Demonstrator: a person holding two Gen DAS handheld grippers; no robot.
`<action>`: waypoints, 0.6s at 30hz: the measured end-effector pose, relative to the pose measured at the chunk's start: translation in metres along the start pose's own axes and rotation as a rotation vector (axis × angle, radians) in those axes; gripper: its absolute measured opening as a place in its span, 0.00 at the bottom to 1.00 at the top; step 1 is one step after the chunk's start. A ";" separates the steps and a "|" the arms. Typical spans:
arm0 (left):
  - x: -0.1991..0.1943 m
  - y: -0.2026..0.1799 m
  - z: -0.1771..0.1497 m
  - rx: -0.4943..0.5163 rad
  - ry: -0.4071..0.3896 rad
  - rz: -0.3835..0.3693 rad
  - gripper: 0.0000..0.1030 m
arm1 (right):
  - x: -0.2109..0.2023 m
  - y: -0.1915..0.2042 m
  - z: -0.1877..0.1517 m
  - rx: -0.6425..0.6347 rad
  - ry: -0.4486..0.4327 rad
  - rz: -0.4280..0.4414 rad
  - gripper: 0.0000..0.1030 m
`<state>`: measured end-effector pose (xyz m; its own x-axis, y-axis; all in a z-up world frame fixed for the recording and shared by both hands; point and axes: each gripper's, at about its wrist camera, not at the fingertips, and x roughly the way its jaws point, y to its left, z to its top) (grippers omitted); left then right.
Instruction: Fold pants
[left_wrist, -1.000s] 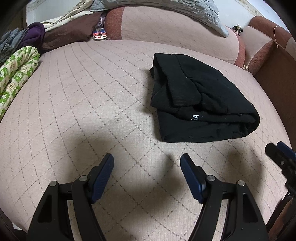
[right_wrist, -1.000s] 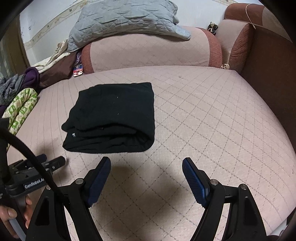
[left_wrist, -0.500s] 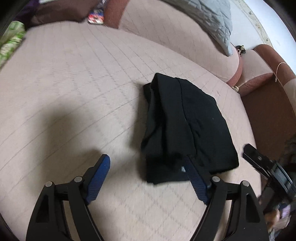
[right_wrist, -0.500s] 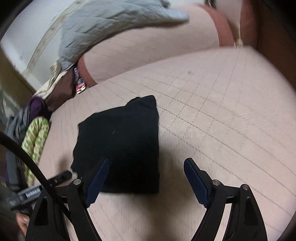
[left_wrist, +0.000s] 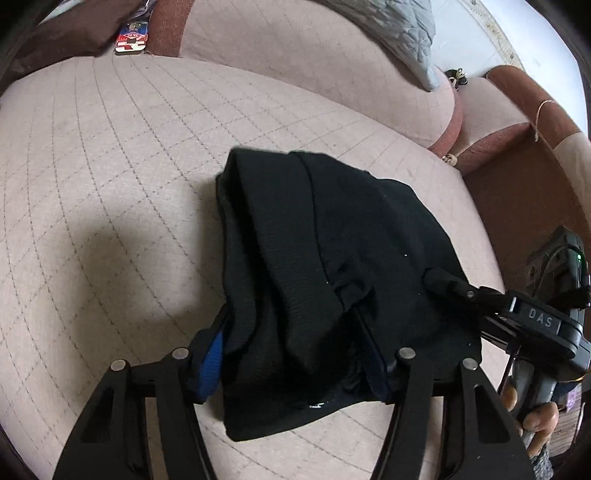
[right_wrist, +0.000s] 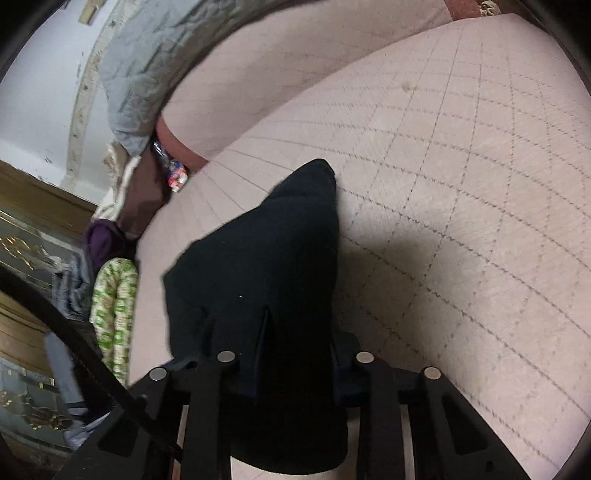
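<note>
The folded black pants (left_wrist: 325, 258) lie on the pink quilted sofa seat (left_wrist: 110, 166). My left gripper (left_wrist: 295, 354) has its blue-padded fingers on either side of the near edge of the bundle, with cloth bunched between them. My right gripper (right_wrist: 295, 354) has narrowed on the other near end of the pants (right_wrist: 266, 266), and the cloth hides its pads. The right gripper also shows in the left wrist view (left_wrist: 461, 291), its tip on the pants' right side.
Sofa back cushions (left_wrist: 295, 48) and a grey quilted pillow (left_wrist: 399, 26) lie behind. A brown armrest (left_wrist: 524, 177) is at the right. A pile of clothes with a green-patterned cloth (right_wrist: 110, 306) sits at the left end of the seat. A small red-blue packet (left_wrist: 131, 37) lies at the back.
Both grippers moved forward and down onto the near edge of the pants and narrowed around the cloth. A second ago they were open and clear of the bundle.
</note>
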<state>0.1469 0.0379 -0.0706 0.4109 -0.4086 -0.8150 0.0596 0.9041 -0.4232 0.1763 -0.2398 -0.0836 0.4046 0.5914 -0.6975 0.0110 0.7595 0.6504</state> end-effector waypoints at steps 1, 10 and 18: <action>-0.001 -0.001 -0.002 -0.014 0.006 -0.019 0.59 | -0.007 0.002 -0.002 -0.011 -0.016 -0.013 0.28; -0.010 0.006 -0.011 -0.040 0.032 -0.030 0.61 | -0.022 -0.003 -0.017 -0.044 -0.078 -0.203 0.46; -0.048 -0.012 0.021 -0.024 -0.078 -0.068 0.61 | -0.073 0.024 -0.036 -0.103 -0.193 -0.032 0.46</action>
<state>0.1460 0.0493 -0.0185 0.4762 -0.4571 -0.7512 0.0684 0.8710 -0.4865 0.1141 -0.2550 -0.0282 0.5734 0.5114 -0.6401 -0.0627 0.8064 0.5880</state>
